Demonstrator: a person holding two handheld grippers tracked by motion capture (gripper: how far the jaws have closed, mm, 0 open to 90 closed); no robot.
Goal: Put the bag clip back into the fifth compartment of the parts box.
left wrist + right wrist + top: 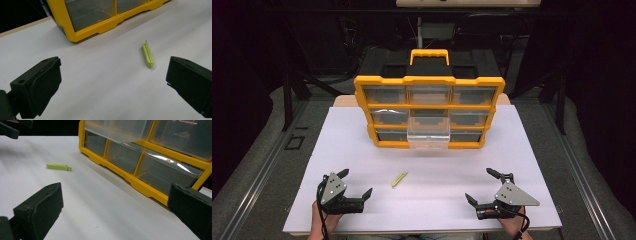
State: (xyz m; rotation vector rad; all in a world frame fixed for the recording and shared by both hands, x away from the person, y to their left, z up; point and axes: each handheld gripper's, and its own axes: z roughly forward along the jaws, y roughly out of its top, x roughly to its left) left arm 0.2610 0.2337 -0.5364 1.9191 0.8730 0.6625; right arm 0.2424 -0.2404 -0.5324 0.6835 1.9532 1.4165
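No legible txt or labels.

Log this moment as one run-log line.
left gripper: open, empty | right gripper: open, empty | small lime-green plastic clip: lying on white table | yellow drawer organizer: middle clear drawer pulled out

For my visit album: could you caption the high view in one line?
Two open grippers, left and right, wait beside a small green clip before a yellow drawer organizer.
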